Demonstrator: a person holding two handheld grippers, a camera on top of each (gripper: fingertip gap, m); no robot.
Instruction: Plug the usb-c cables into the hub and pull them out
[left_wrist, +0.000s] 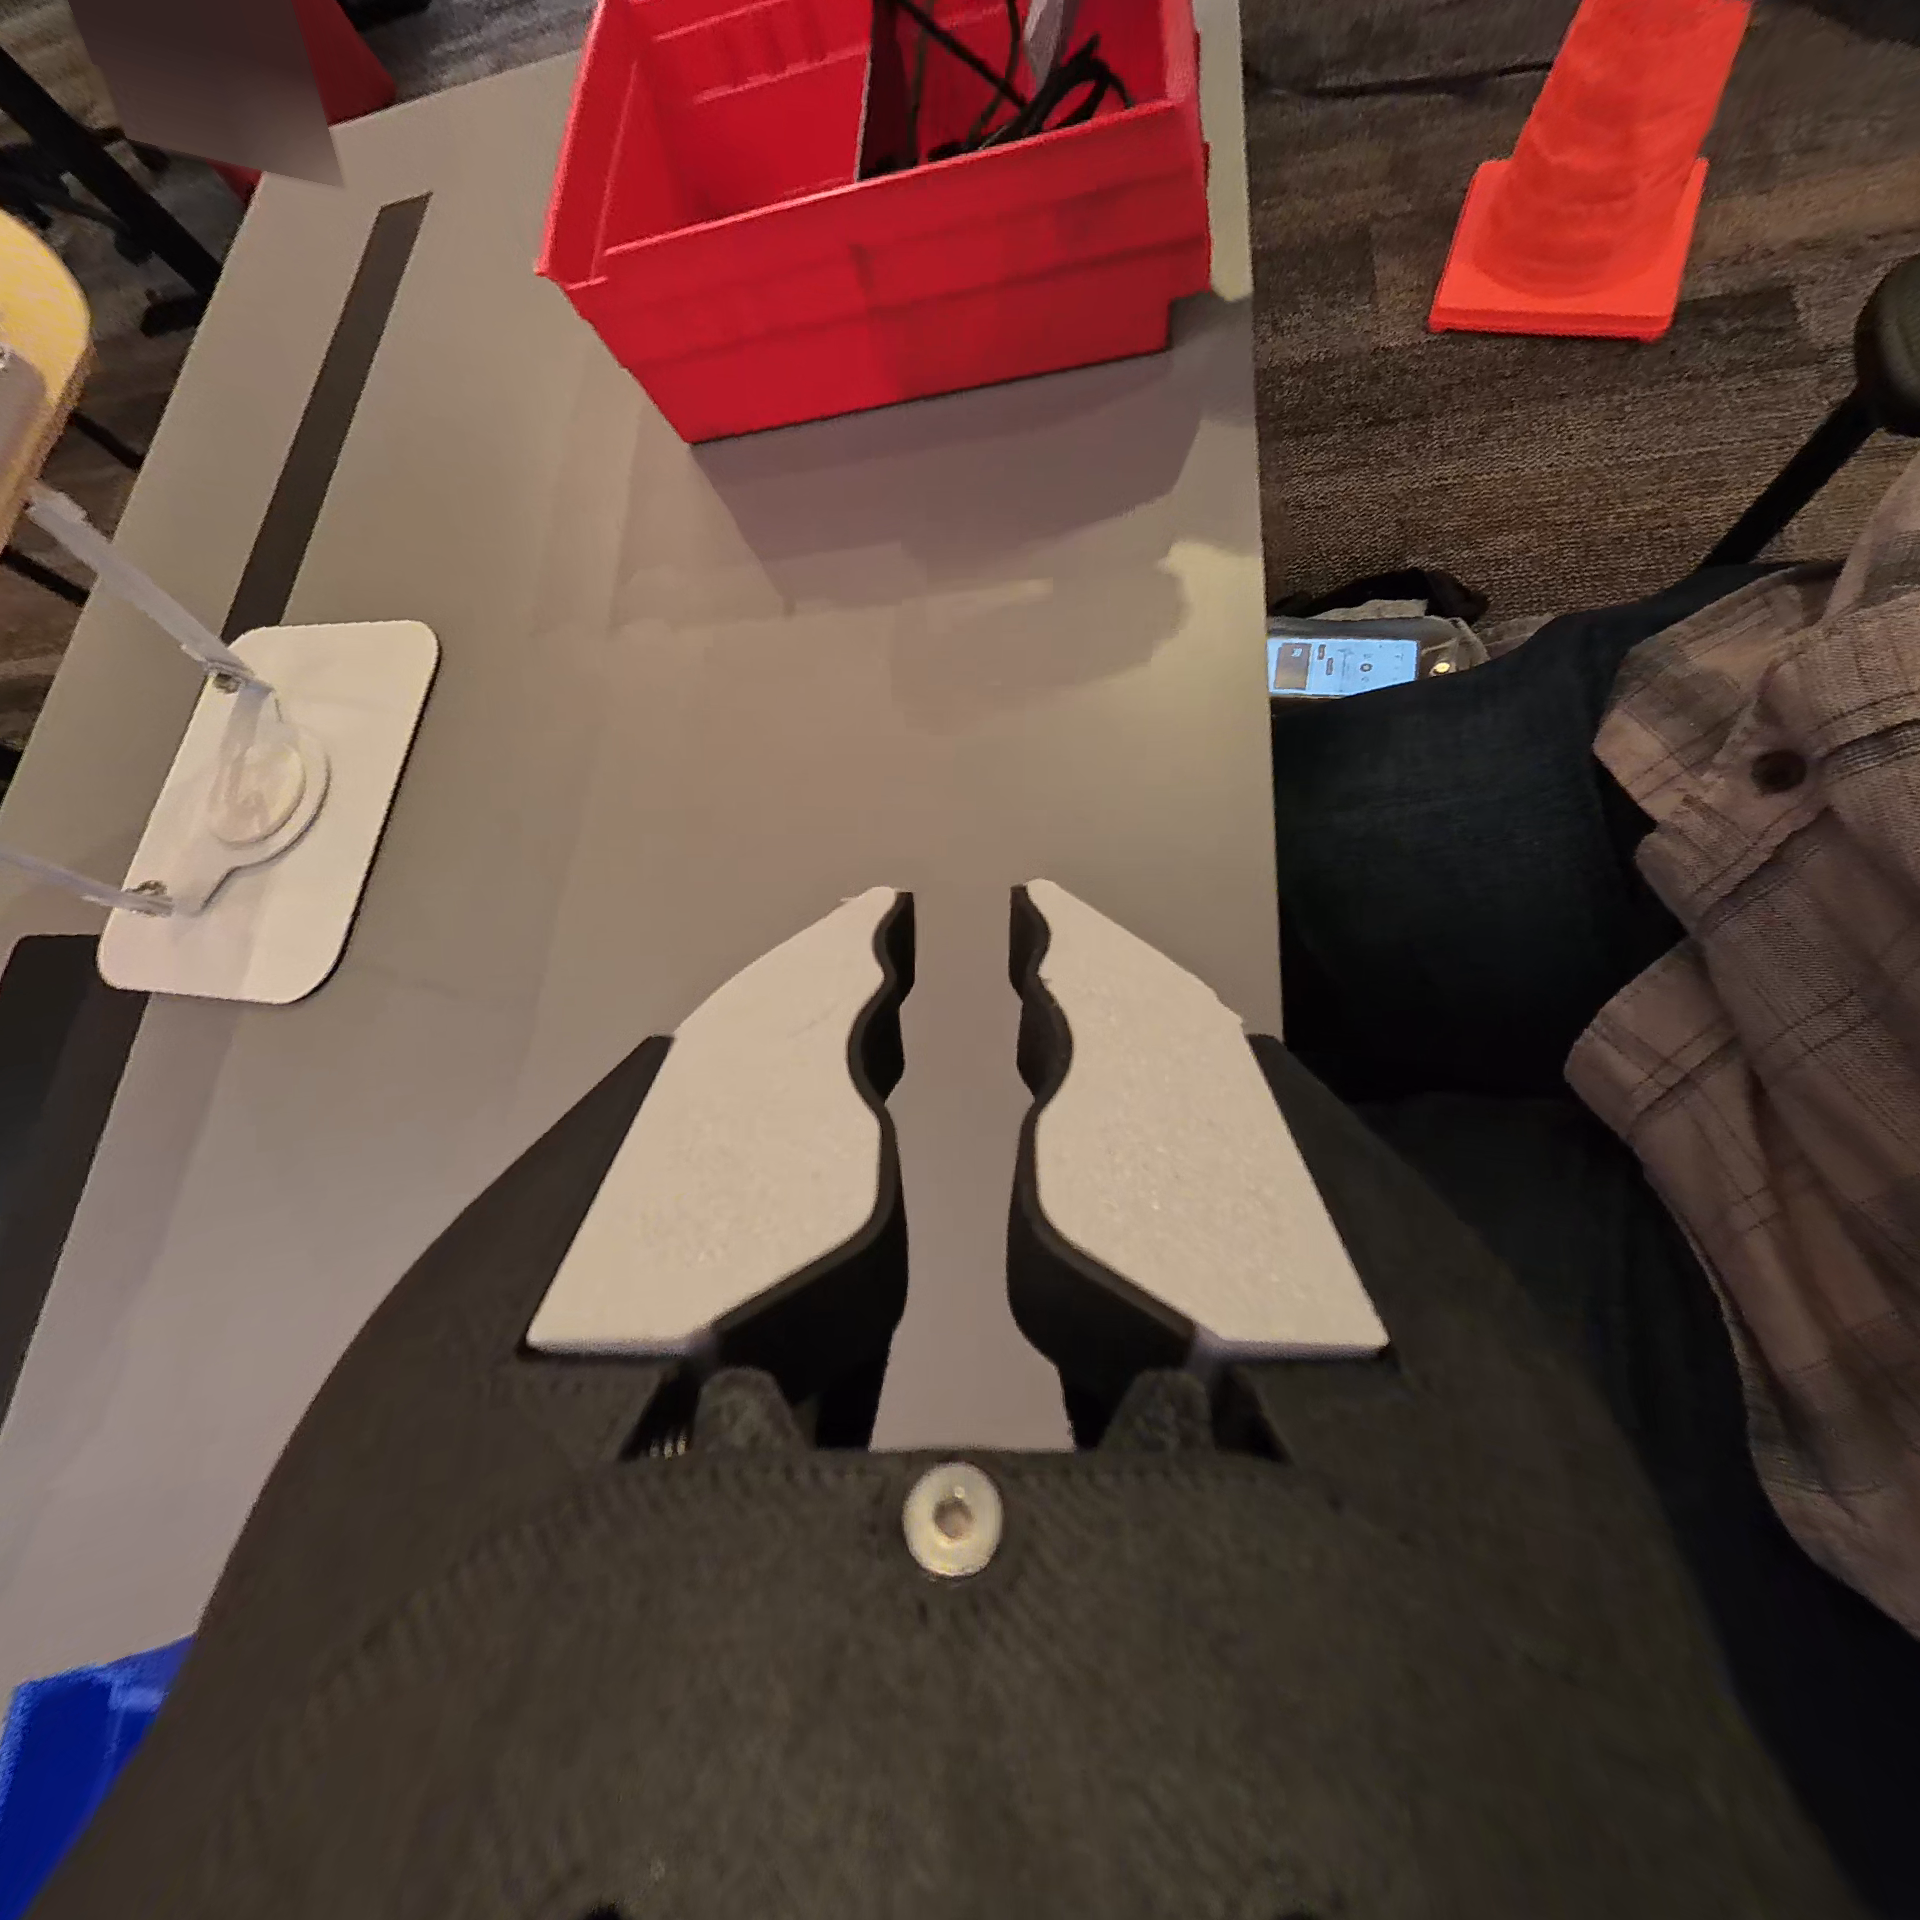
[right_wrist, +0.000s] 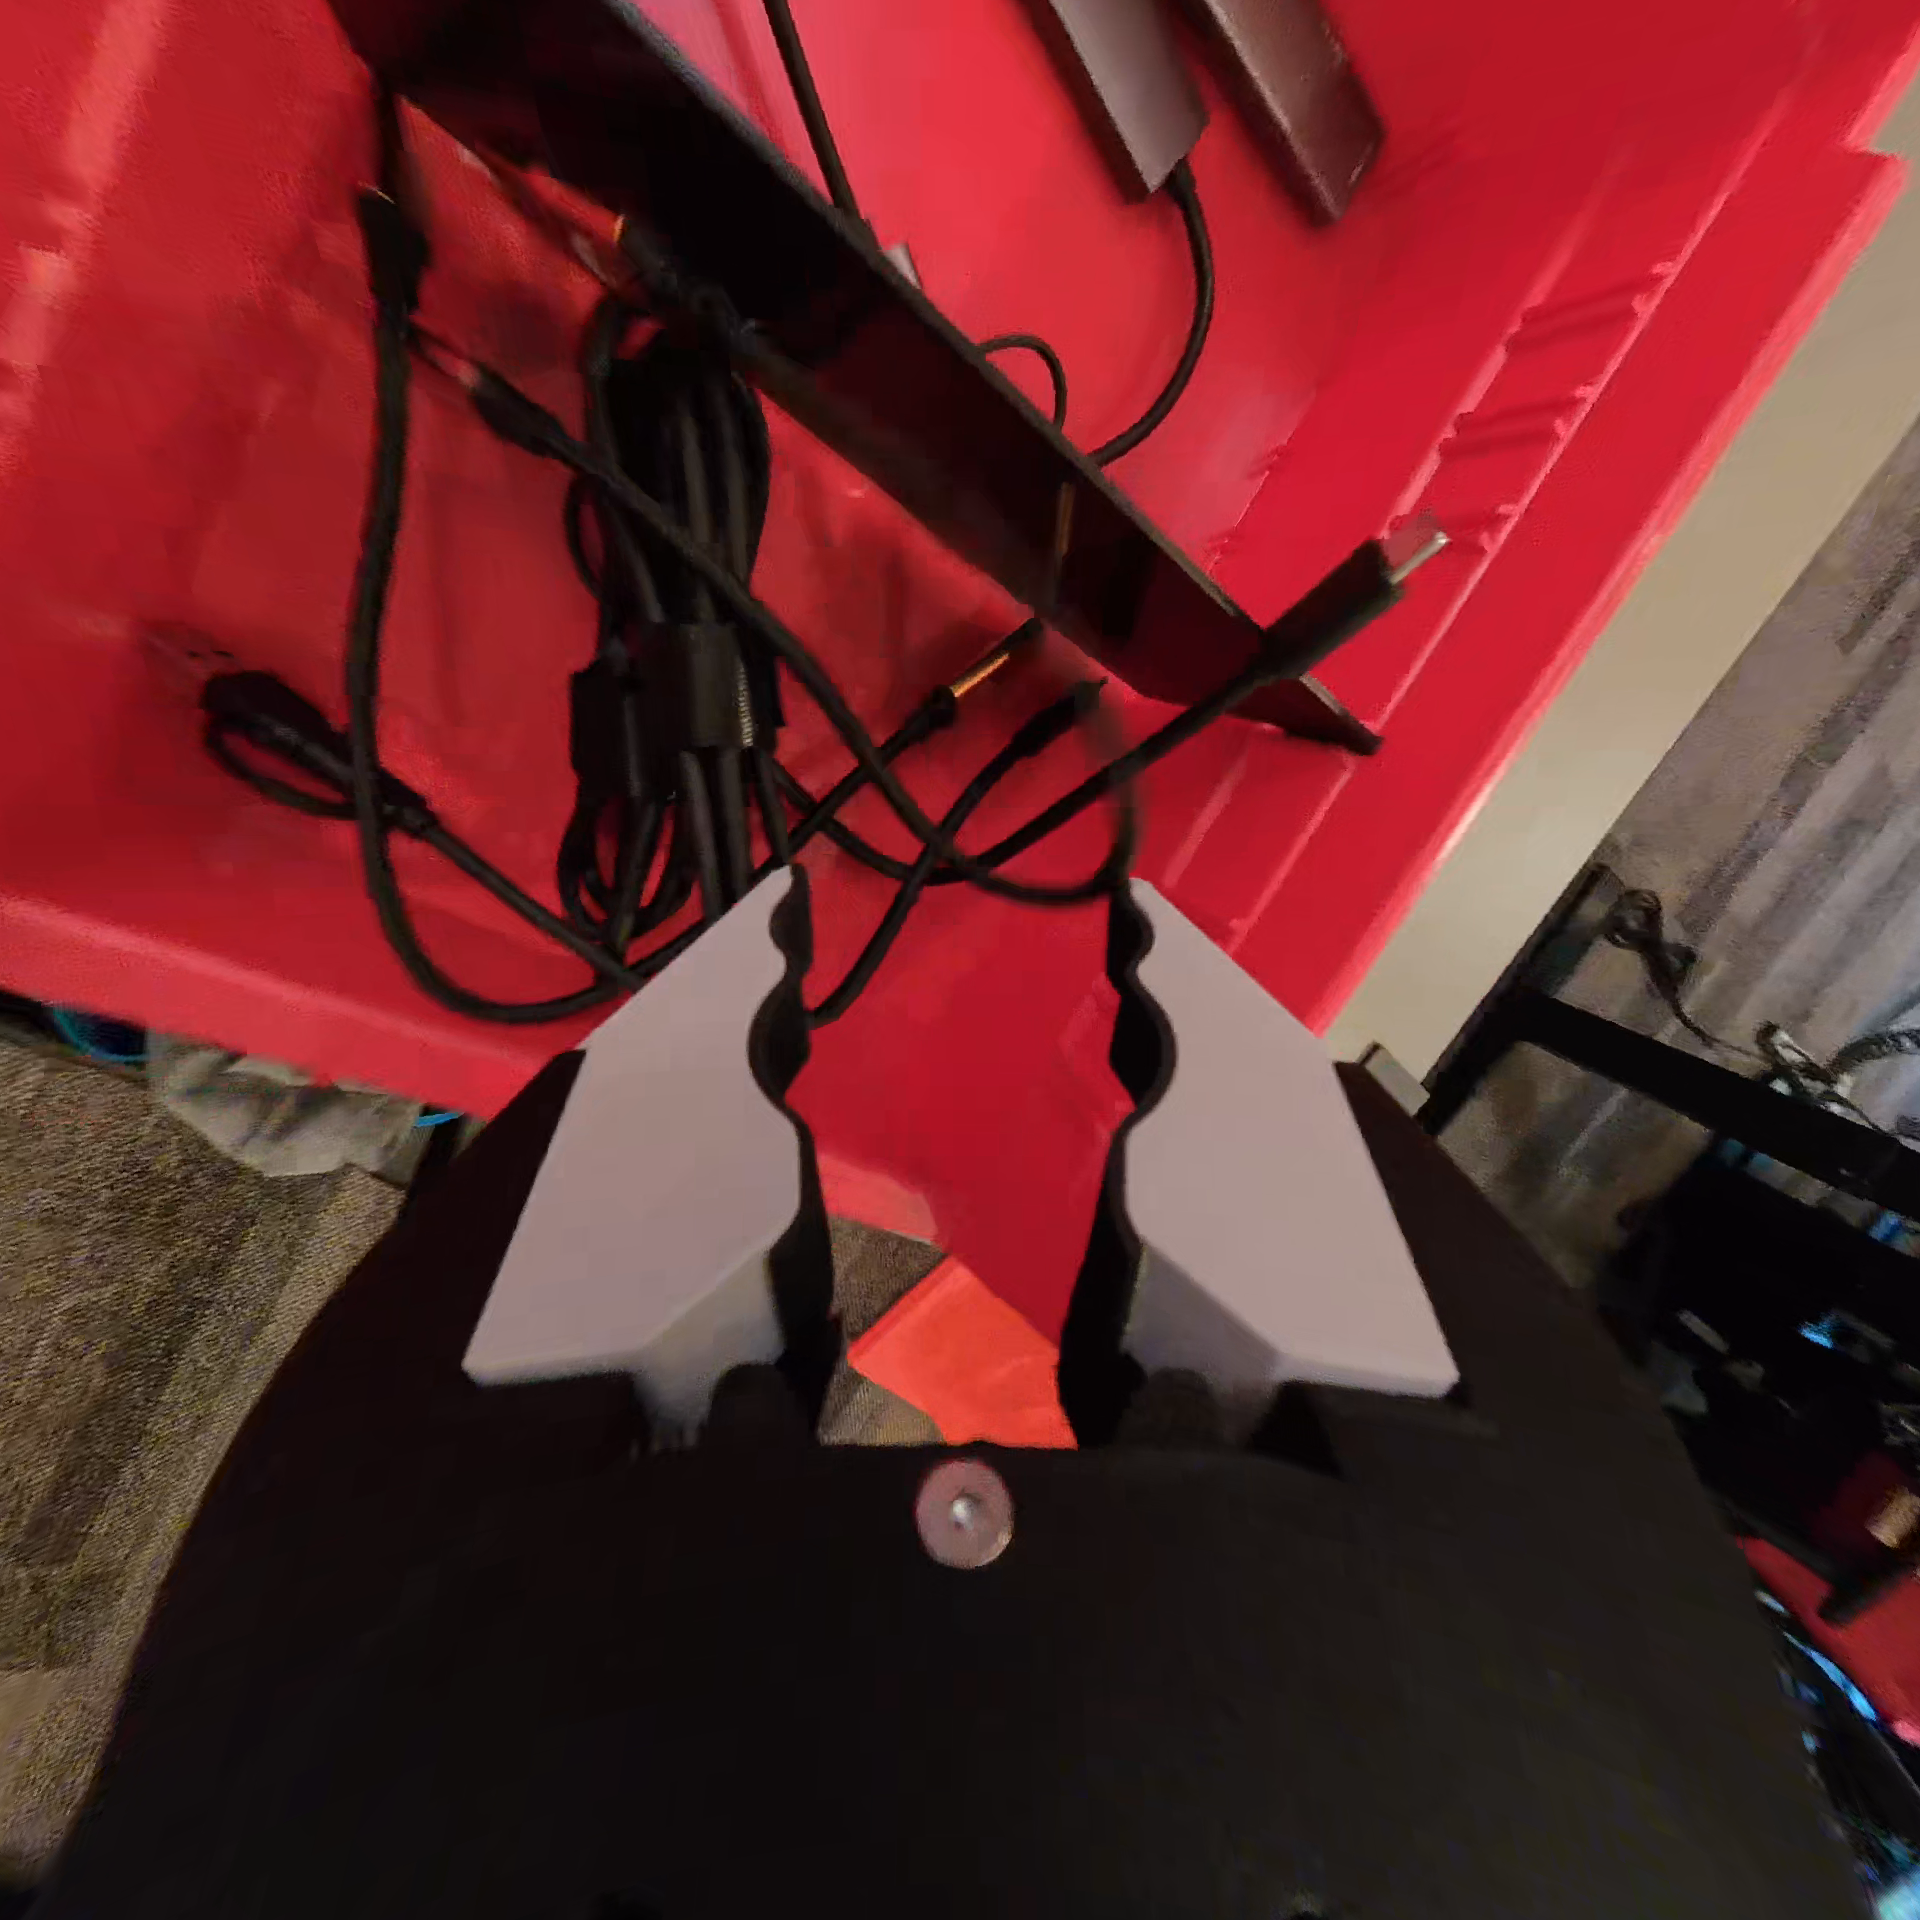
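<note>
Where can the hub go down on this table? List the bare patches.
Bare grey table lies between the red bin, the white stand base and the left gripper. A narrower strip runs left of the bin. Inside the bin it is crowded with tangled black cables.

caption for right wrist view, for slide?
Open right gripper poised over red bin of tangled black cables, holding nothing.

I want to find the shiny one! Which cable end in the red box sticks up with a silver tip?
The plug at the right, resting across the dark divider in the red bin. Its silver tip points up-right; the other ends lie low among the tangled cables.
</note>
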